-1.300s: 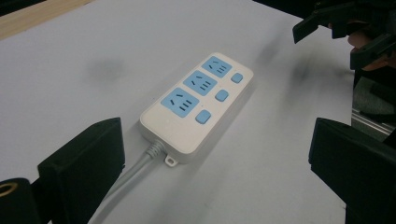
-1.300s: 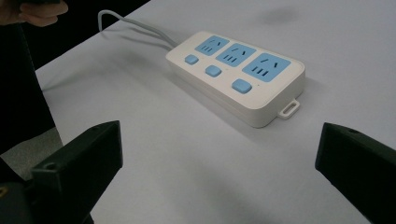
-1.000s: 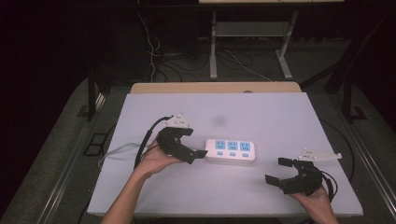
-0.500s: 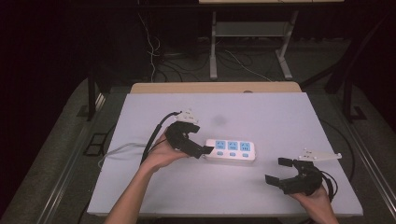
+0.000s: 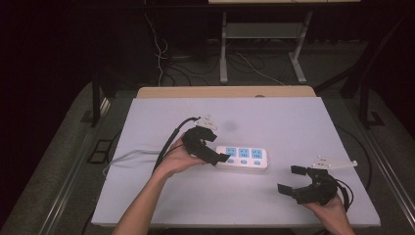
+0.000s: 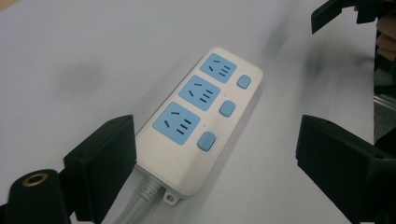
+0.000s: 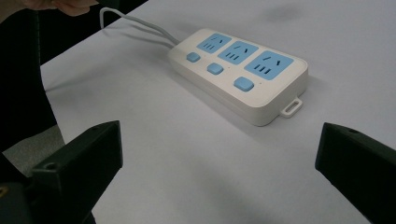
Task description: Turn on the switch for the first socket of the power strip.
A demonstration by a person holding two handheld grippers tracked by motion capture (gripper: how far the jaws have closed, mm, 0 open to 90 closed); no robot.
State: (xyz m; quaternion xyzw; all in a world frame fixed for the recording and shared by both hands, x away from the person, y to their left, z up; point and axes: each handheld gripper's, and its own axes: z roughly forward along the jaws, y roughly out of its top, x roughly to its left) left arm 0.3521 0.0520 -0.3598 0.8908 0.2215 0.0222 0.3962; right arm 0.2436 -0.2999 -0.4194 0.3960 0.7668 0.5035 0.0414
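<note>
White power strip point(image 5: 242, 158) sits between left gripper point(image 6: 215, 154) jaws, just been closing, not pinching yet; square up on cord end first. Right gripper point(image 5: 299, 181) wide open, idle.

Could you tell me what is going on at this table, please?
A person works at a white table with black tongs in each hand. The left tongs are at the cable end of a white three-socket power strip with blue outlets; their jaws straddle that end, have just been closing a little, and do not yet press on it. The right tongs wait open, apart from the strip.
</note>
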